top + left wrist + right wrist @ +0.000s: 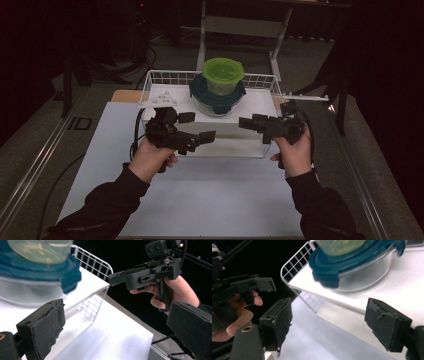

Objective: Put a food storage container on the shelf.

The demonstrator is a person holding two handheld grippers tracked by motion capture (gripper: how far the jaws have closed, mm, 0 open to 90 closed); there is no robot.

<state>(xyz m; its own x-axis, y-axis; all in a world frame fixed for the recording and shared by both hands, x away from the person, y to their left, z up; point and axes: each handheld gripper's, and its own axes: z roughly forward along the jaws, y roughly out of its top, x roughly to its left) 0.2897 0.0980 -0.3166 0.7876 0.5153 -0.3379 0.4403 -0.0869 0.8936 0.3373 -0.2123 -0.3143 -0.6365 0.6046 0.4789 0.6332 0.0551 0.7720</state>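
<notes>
A clear round container with a teal lid (216, 95) stands on a white slab inside a white wire basket (163, 77) at the back of the table. On it sits a smaller tub with a green lid (223, 70). My left gripper (197, 127) hovers open at the basket's front left, nothing between its jaws. My right gripper (254, 122) is open at the front right, pointing left. The left gripper view has the teal lid (37, 267) upper left, beyond the open left gripper (118, 326). In the right gripper view the teal lid (352, 260) is above the open right gripper (334, 322).
The basket rests on a white mat (210, 200) that covers the table, with free room in front. A metal rail (30, 170) runs along the table's left side. A table frame (240, 25) and dark floor lie behind.
</notes>
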